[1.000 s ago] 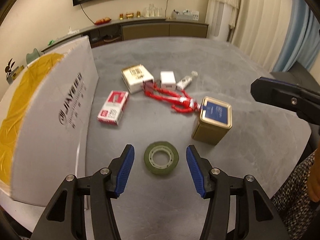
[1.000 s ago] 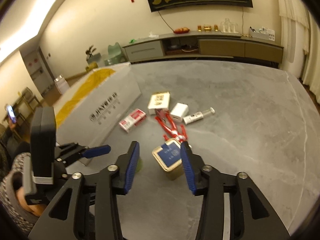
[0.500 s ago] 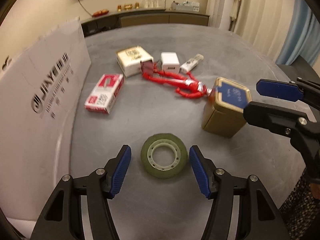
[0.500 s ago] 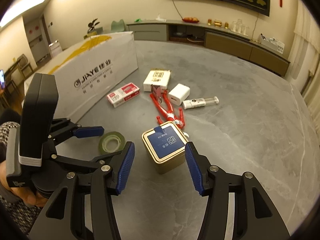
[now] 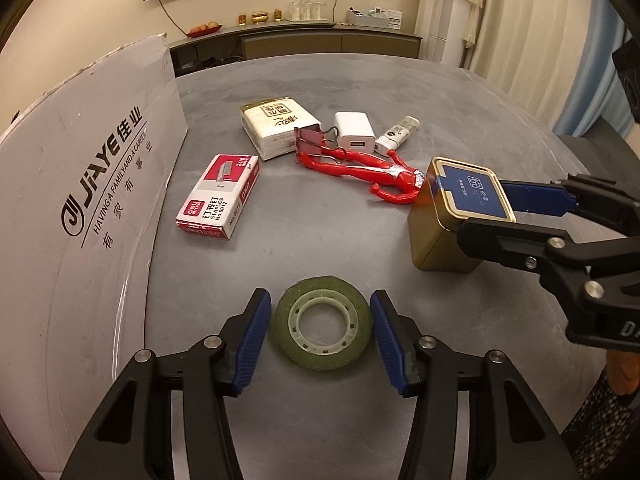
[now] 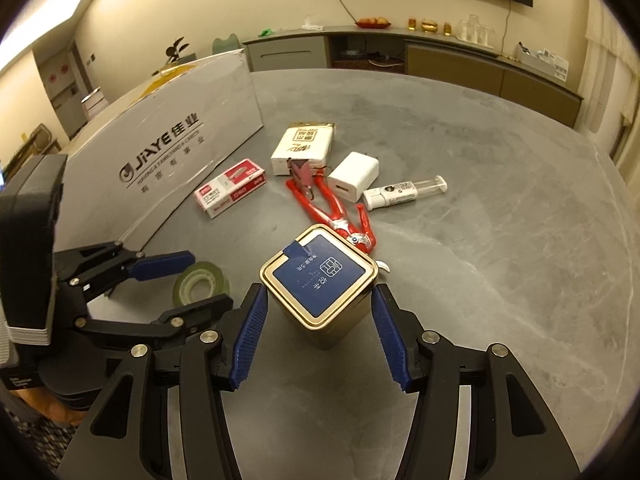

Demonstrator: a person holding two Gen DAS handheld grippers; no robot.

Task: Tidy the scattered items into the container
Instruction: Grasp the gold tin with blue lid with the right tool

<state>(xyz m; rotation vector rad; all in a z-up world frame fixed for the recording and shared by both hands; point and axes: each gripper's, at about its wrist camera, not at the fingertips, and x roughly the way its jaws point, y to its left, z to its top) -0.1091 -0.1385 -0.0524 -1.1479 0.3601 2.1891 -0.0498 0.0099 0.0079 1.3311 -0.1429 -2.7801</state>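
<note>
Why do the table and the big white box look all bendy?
Left wrist view: the fisheye lens bows the white cardboard box and curves the grey table edge. Right wrist view: same bulge, dark corners, warm yellowish light; the gold square tin stays sharp.

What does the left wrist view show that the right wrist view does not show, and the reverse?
Only the left wrist view shows the curtains and the left tongs from behind, open around the green tape roll. Only the right wrist view shows a potted plant by the far wall, the yellow tape on top of the white box, and the right tongs from behind, open around the gold tin. Both show the tape roll, the tin, the white box, the staples box, the red figure, the white charger and the grey table.
</note>
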